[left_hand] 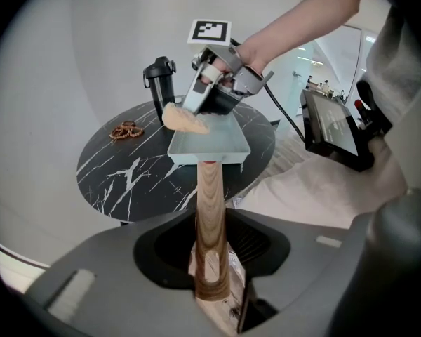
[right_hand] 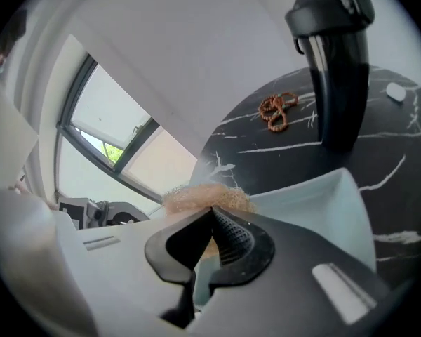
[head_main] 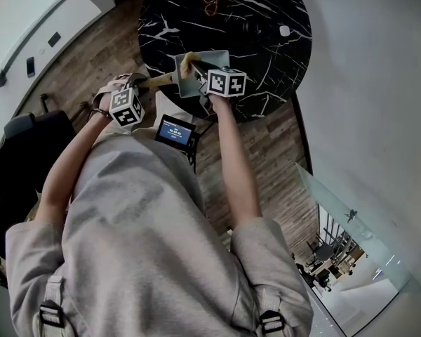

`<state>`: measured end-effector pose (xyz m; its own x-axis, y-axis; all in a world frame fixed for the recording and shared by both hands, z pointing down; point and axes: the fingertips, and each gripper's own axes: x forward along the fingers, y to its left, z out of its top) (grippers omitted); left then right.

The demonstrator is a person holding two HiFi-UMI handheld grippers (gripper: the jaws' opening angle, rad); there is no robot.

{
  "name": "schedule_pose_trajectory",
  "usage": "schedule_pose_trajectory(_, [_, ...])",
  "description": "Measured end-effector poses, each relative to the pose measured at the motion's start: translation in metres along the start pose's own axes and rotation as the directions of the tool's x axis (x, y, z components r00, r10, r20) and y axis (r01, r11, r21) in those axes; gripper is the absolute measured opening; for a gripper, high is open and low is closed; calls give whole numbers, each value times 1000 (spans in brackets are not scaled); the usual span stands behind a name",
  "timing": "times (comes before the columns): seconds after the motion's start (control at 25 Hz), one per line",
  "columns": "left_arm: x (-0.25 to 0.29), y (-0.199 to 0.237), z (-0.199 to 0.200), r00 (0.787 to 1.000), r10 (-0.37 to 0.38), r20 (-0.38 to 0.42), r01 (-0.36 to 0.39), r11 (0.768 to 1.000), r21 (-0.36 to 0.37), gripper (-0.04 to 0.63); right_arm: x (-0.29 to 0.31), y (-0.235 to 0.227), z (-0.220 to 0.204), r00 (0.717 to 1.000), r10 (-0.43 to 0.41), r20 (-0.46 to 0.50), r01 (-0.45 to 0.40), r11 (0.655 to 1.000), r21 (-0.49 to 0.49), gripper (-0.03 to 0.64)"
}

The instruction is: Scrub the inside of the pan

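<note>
A pale square pan (left_hand: 217, 144) with a long wooden handle (left_hand: 210, 216) sits over the near edge of the round black marble table (left_hand: 126, 181). My left gripper (left_hand: 212, 286) is shut on the end of that handle. My right gripper (left_hand: 196, 111) hangs over the pan's far left corner, shut on a tan mesh scrubber (left_hand: 184, 120). In the right gripper view the scrubber (right_hand: 207, 199) bulges out past the closed jaws just above the pan's (right_hand: 316, 202) rim. In the head view the pan (head_main: 209, 60) lies between both marker cubes.
A black flask (right_hand: 337, 62) stands on the table behind the pan. A small brown tangled thing (right_hand: 277, 111) and a small white object (right_hand: 395, 92) lie beyond it. A screen device (left_hand: 333, 128) hangs at the person's chest. Wooden floor surrounds the table.
</note>
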<state>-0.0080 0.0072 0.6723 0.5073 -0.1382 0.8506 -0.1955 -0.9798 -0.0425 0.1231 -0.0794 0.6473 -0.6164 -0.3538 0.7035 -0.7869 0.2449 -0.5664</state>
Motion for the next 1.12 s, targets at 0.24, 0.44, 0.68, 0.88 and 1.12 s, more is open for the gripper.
schedule_pose_trajectory(0.24, [0, 0, 0, 1000, 5, 7, -5, 1000, -3, 130, -59, -33, 30, 955, -293, 51, 292, 891, -349, 14])
schedule_pose_trajectory(0.44, [-1, 1, 1, 1000, 13, 15, -12, 1000, -7, 130, -69, -70, 19, 862, -506, -6, 390, 671, -631, 14])
schedule_pose_trajectory(0.68, [1, 1, -1, 1000, 15, 26, -14, 1000, -28, 130, -50, -104, -26, 762, -634, -137, 347, 577, -740, 14])
schedule_pose_trajectory(0.88, [0, 2, 1, 999, 22, 33, -21, 999, -30, 130, -45, -116, -36, 726, -670, -157, 345, 552, -759, 14])
schedule_pose_trajectory(1.12, [-1, 2, 1, 999, 25, 31, -24, 999, -32, 130, -37, -114, -42, 731, -658, -182, 351, 591, -726, 14])
